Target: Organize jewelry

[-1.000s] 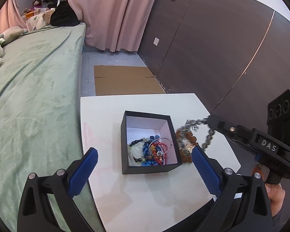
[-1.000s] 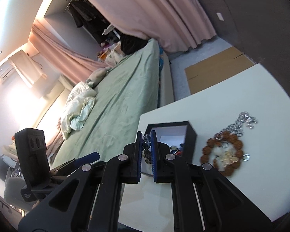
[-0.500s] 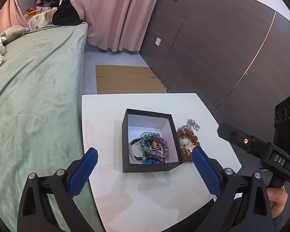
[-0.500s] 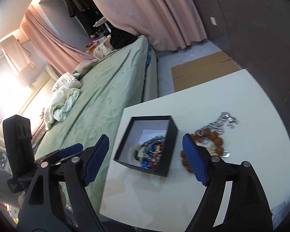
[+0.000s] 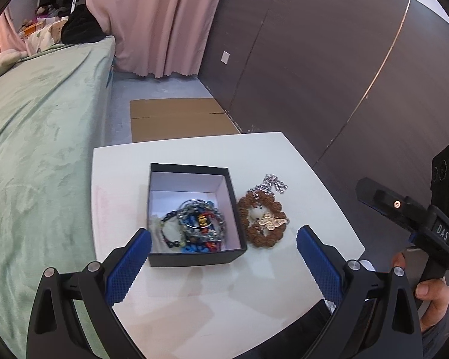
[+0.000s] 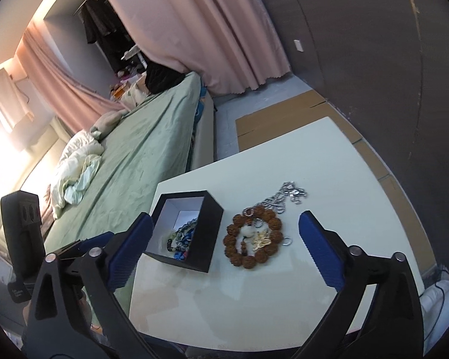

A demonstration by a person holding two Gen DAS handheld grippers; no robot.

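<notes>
Left wrist view: black box (image 5: 194,258) holds beaded bracelets (image 5: 199,227); both tongs (image 5: 223,264) (image 6: 226,251) spread, empty.

Green-covered bed (image 5: 39,137), pink curtains (image 5: 152,21) (floor-length), dark panelled wall (image 5: 314,59), flattened cardboard (image 5: 176,119) on grey floor (image 5: 161,89)

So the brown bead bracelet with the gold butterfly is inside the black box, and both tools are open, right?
Not quite. The brown bead bracelet with the gold butterfly lies on the white table, beside the black box, as the left wrist view shows. Both tools are open.
</notes>
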